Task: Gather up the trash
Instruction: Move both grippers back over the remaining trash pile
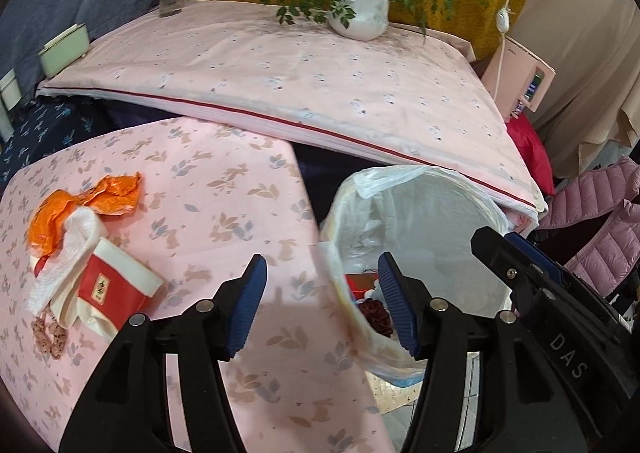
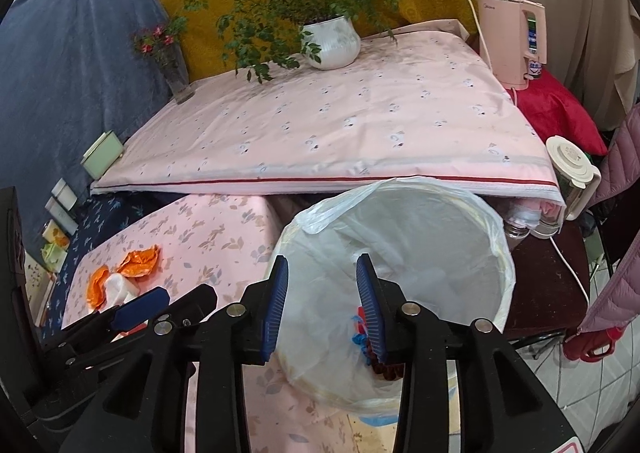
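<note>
left wrist view: the left gripper [image 1: 322,305] fills the bottom centre of the frame, its jaws apart with nothing between them, ribbed blue pads [image 1: 246,307] on black arms. it hangs over the seam where the table [image 1: 224,189] meets a round bin [image 1: 486,209] at lower right, one pad above the cloth and the other above the bin's mouth, which suits a drop into the bin or a turn back toward the litter. the bin is lined with a thin, cloudy white plastic bag [image 1: 384,177] folded over the rim to keep the liner open. some dark red and red scraps [image 1: 372,309] already lie at the bottom.

the table wears a soft pink cloth printed with small rabbits and leaves. at the left of the frame the remaining trash sits in a loose heap: a crumpled, glossy orange wrapper [image 1: 104,197], a limp white paper towel [image 1: 66,265] draped over a red and cream carton [image 1: 120,289] lying on its side, and a short string of pinkish beads [image 1: 50,335] below them.

right wrist view: the right gripper [image 2: 322,305] sits at bottom centre, jaws also apart and empty, directly above the bin's opening. blue and red bits [image 2: 358,331] show in the bin. the left gripper appears at lower left, beside the heap.

behind, a second pale pink surface [image 1: 320,73] holds a white potted plant [image 1: 362,15].
</note>
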The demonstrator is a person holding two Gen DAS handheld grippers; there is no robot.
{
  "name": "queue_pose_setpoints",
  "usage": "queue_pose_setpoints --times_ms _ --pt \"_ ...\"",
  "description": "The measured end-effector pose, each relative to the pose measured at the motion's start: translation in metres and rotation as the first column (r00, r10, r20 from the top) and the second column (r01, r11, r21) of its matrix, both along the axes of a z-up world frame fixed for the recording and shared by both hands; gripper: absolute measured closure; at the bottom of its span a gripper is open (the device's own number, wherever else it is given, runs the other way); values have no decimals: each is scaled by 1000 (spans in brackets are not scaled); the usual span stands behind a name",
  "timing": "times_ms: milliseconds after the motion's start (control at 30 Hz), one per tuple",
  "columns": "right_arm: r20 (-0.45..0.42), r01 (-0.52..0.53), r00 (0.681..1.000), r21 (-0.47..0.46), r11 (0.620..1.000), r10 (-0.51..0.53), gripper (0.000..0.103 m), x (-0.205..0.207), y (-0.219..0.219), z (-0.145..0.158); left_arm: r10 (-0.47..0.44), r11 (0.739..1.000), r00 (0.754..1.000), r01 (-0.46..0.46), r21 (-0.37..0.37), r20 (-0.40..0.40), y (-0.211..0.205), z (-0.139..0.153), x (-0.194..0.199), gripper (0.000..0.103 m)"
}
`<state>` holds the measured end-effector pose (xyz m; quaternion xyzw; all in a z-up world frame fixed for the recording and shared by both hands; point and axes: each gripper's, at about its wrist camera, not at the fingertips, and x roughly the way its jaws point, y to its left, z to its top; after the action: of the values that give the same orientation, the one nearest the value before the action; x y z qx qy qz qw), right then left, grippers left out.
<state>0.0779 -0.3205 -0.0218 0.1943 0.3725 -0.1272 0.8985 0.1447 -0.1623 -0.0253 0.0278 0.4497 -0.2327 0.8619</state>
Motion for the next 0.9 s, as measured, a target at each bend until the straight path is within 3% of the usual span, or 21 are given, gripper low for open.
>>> queue_pose_setpoints --times_ms 133,200,500,900 --pt "-7 -39 999 0 999 39 64 4 20 -1 47 999 999 -47 1 5 24 -2 1 41" --pt "-5 -58 998 4 998 58 57 6 31 -2 70 998 998 -70 1 -1 37 -3 3 40" --pt "-22 -142 990 8 990 142 53 15 82 -5 177 984 984 -177 13 -6 101 -12 5 38" --pt "-60 -230 971 38 972 232 46 25 145 -21 350 937 936 -350 18 -31 205 -31 6 32"
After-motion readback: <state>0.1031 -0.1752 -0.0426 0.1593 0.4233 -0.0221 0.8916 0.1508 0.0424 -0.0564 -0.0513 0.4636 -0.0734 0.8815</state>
